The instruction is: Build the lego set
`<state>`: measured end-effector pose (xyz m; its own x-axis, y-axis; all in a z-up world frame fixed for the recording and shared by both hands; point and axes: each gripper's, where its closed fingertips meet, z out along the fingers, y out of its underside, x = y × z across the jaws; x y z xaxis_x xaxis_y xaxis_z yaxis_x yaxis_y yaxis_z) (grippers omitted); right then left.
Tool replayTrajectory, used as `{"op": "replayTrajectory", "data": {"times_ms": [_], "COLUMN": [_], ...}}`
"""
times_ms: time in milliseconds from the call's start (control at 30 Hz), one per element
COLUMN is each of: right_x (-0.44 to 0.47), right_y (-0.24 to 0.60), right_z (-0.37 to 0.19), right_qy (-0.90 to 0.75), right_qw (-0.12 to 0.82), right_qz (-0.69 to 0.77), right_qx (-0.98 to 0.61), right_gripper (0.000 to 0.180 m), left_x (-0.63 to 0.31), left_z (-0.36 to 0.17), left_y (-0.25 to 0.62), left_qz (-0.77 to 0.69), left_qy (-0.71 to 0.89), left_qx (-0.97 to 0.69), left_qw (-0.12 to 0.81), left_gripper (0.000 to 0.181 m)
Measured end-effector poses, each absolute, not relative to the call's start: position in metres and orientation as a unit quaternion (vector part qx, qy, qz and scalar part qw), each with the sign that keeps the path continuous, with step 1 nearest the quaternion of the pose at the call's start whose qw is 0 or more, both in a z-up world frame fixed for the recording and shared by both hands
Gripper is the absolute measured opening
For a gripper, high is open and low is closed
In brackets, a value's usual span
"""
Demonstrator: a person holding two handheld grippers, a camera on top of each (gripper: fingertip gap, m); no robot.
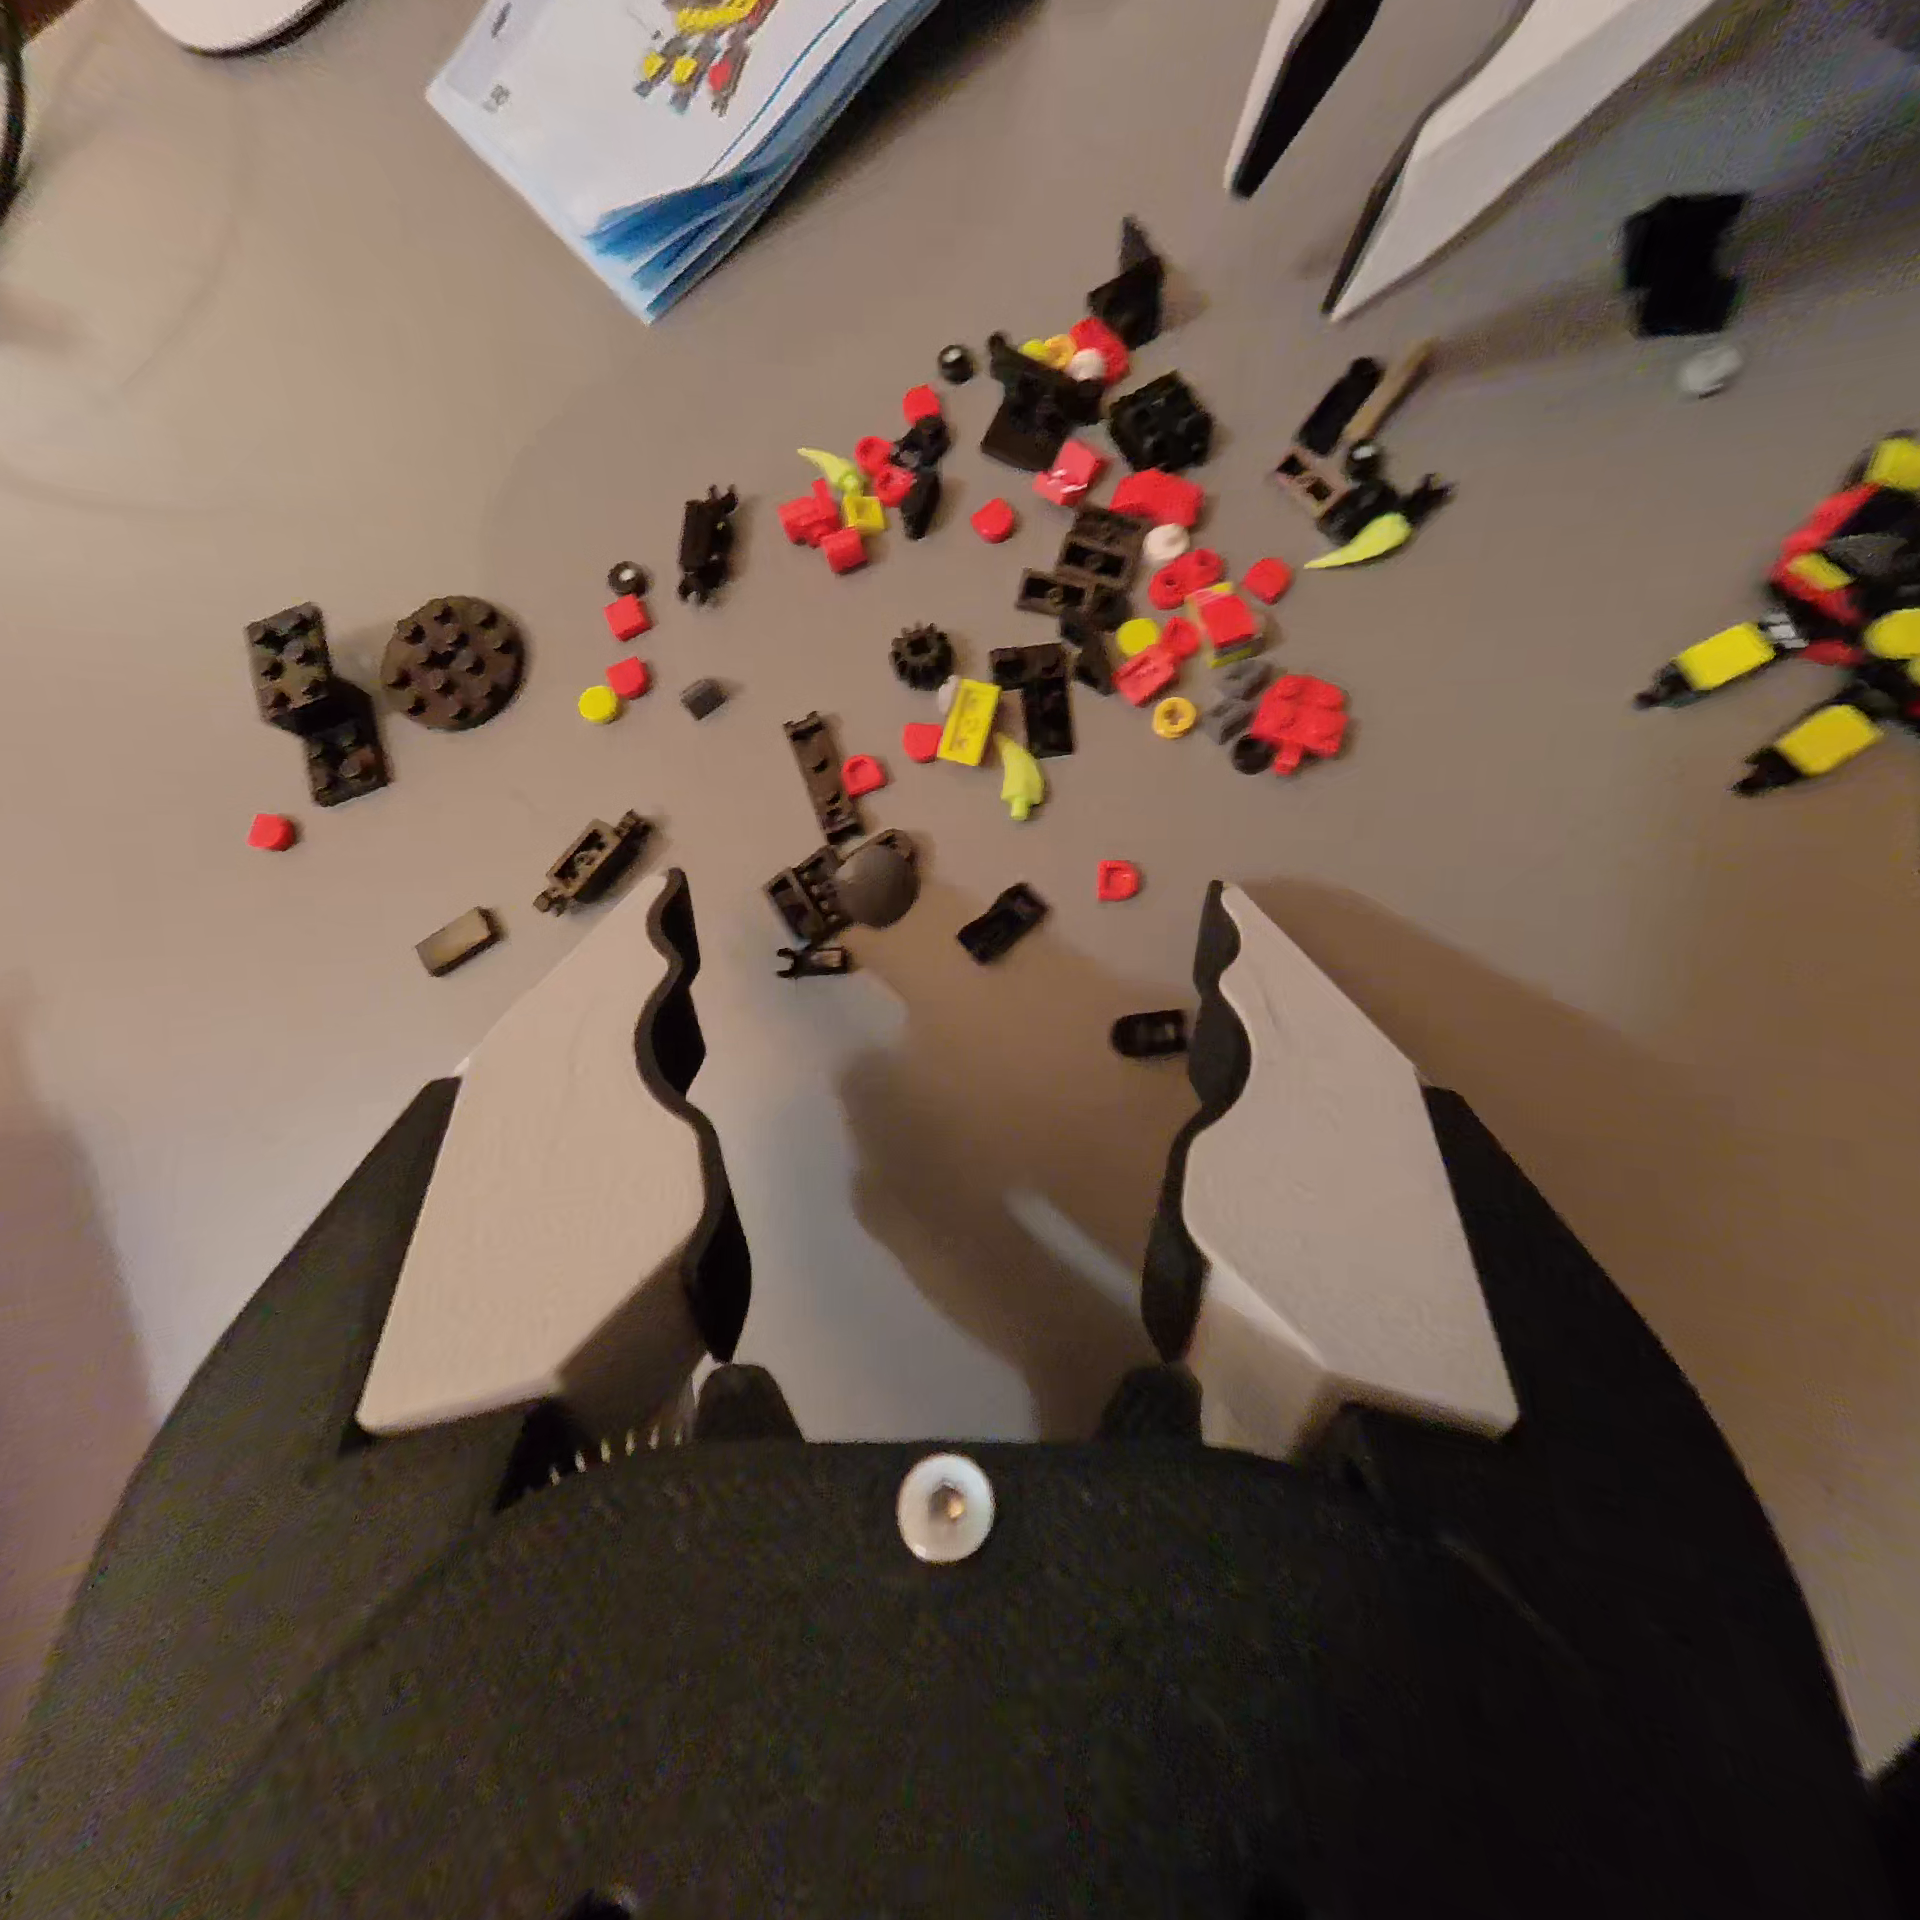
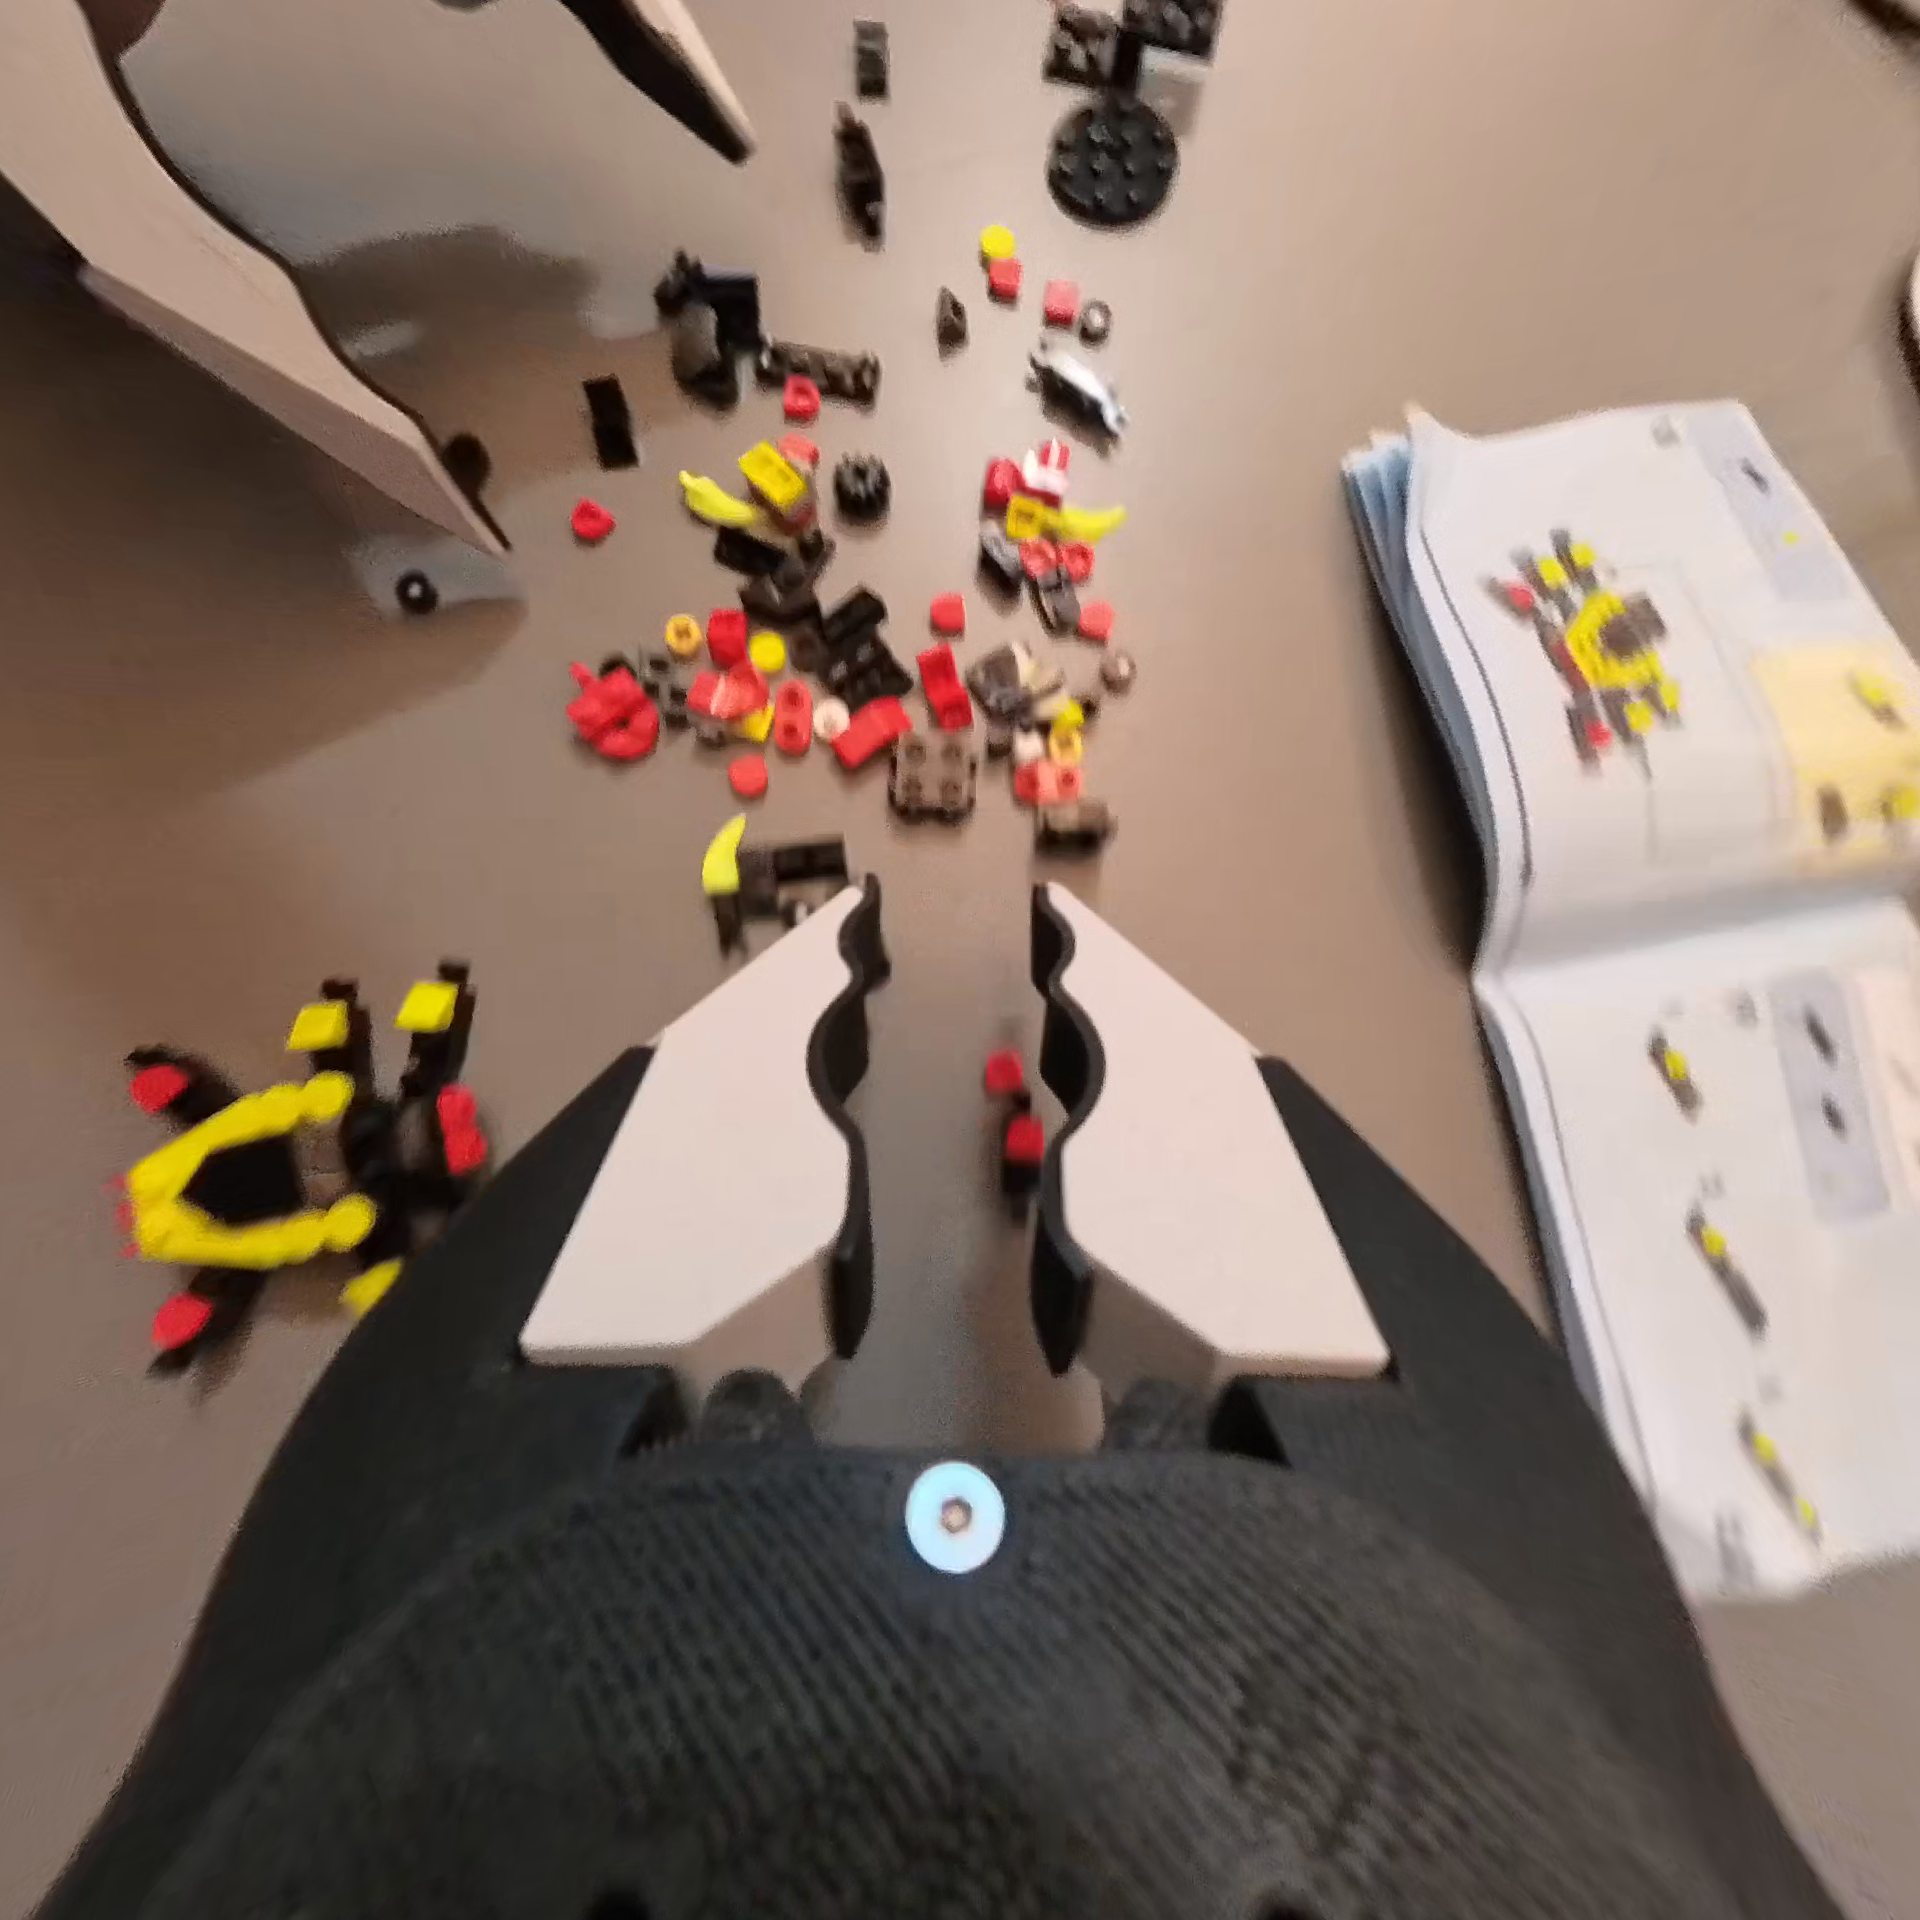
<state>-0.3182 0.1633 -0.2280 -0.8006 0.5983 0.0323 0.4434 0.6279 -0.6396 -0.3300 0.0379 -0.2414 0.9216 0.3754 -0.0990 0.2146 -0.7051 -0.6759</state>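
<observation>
Many small loose red, black and yellow lego pieces (image 1: 1039, 582) lie scattered on the grey-brown table (image 1: 312, 364). A partly built black, yellow and red model (image 1: 1839, 623) lies at the right edge; it also shows in the right wrist view (image 2: 260, 1174). My left gripper (image 1: 945, 894) is wide open and empty, above the near edge of the pile. My right gripper (image 2: 954, 894) is open with a narrower gap and empty, above the pile's (image 2: 831, 665) other edge. A small red and black piece (image 2: 1013, 1112) lies on the table under its right finger.
An open instruction booklet (image 1: 675, 135) (image 2: 1662, 831) lies beside the pile. A round black plate (image 1: 452, 660) and black bricks (image 1: 312, 696) lie to one side. The right gripper (image 1: 1288, 249) shows far off; the left gripper (image 2: 613, 343) shows upper left. A black block (image 1: 1683, 265) stands far right.
</observation>
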Motion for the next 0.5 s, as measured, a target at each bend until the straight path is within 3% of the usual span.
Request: {"op": "replayTrajectory", "data": {"times_ms": [233,500], "right_x": [-0.249,-0.250], "right_y": [0.229,0.203], "right_z": [-0.238,-0.251], "right_qy": [-0.877,-0.864], "right_qw": [0.106,0.111], "right_qz": [0.254,0.286], "right_qx": [-0.394,-0.400], "right_gripper": [0.027,0.021], "left_x": [-0.308,-0.312], "left_z": [-0.246,-0.247], "left_y": [0.051,0.053], "left_qz": [0.084,0.094], "left_qy": [-0.115,-0.117], "left_qx": [-0.925,-0.924], "left_qw": [0.354,0.353], "left_gripper": [0.095,0.095]}}
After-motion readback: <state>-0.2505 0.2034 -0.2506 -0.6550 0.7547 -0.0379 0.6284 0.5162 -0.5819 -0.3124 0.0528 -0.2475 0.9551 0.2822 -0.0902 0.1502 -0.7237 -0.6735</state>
